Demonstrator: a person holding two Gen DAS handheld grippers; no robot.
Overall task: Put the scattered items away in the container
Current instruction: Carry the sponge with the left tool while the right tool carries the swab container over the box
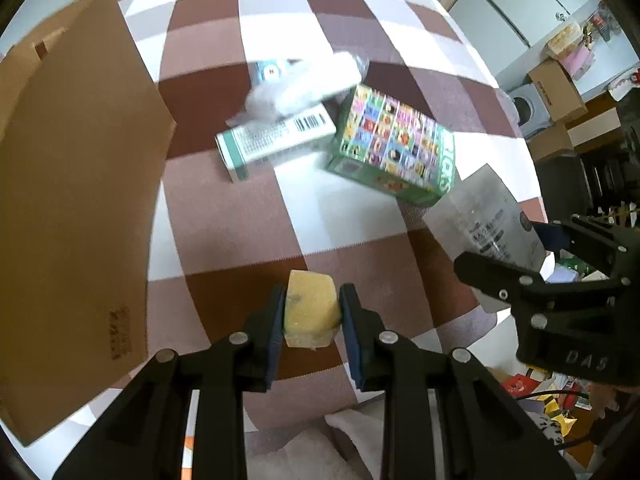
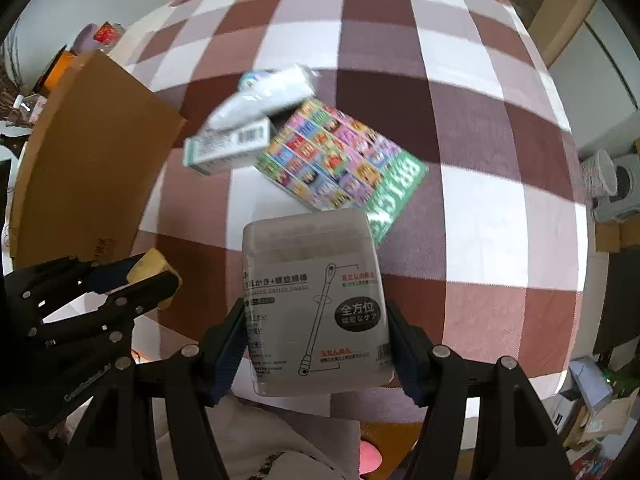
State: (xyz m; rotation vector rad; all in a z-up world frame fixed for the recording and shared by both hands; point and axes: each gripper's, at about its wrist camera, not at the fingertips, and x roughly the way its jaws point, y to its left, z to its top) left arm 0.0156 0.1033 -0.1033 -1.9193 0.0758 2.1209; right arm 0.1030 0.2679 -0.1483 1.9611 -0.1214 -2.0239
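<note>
Table (image 1: pixel 360 20) draped in brown, grey and white checked cloth; past its far edge, white cabinet doors and stacked cartons, blurred. Cardboard box (image 1: pixel 80 200) standing at the table's left side, only its outer brown wall on view, contents impossible to tell. Right of that box, mid-table: teal-and-white carton (image 1: pixel 276 140) lying flat, long axis running across from the box toward a green picture-covered box (image 1: pixel 394 146) and just beside it; blurred white plastic-wrapped pack (image 1: pixel 304 80) resting on the carton's far edge. Left claw (image 1: pixel 312 312) clamped on a yellow sponge (image 1: pixel 310 308), raised above the cloth just right of the cardboard box's near corner, sponge's long axis pointing away from the camera, blue pads (image 1: pixel 276 332) pressed to both its sides. Right claw (image 2: pixel 316 344) gripping a translucent cotton-swab case (image 2: pixel 316 300) by its two side walls, held above the cloth nearer than the green box, label side up, long axis pointing away toward that green box.
</note>
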